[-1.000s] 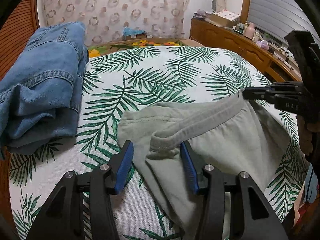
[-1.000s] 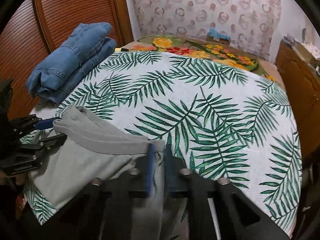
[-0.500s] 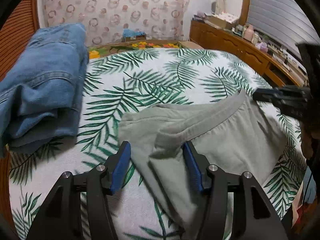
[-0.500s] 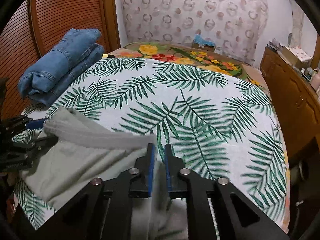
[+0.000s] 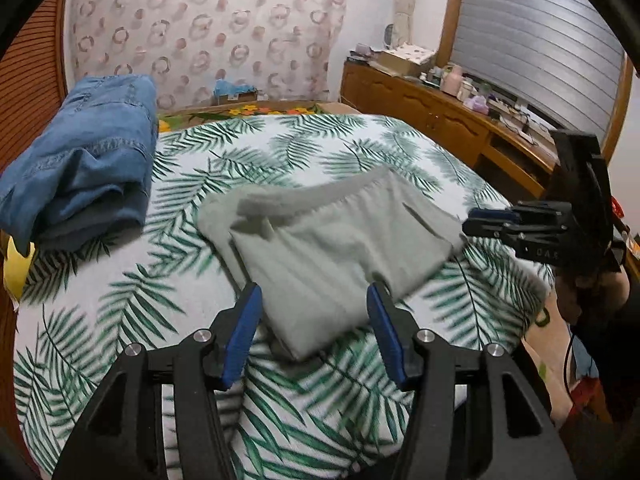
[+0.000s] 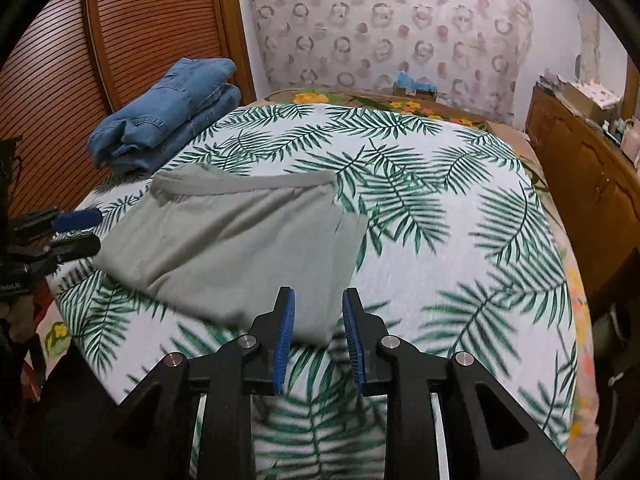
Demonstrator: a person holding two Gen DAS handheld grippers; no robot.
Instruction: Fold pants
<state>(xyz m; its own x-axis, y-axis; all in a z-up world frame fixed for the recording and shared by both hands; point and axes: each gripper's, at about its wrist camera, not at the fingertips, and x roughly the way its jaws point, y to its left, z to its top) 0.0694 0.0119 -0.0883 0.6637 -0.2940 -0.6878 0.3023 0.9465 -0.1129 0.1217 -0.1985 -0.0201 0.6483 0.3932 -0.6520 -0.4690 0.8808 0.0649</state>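
the grey pants (image 5: pixel 332 248) lie folded into a compact bundle on the leaf-print bed (image 5: pixel 120 320), near its front edge and well apart from the folded jeans (image 5: pixel 84 160). the fold looks done and let go: the left gripper (image 5: pixel 314 328) stands released, closing slightly on nothing, and the right gripper (image 6: pixel 318 332) is opening, empty. next i'd judge a tidy-up: flatten the rumpled waistband, or set the bundle by the jeans.

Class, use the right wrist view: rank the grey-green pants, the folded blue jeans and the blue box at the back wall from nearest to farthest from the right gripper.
From the right gripper:
1. Grey-green pants, just ahead, slightly left.
2. Folded blue jeans, far left, by the wooden door.
3. Blue box, at the patterned back wall.
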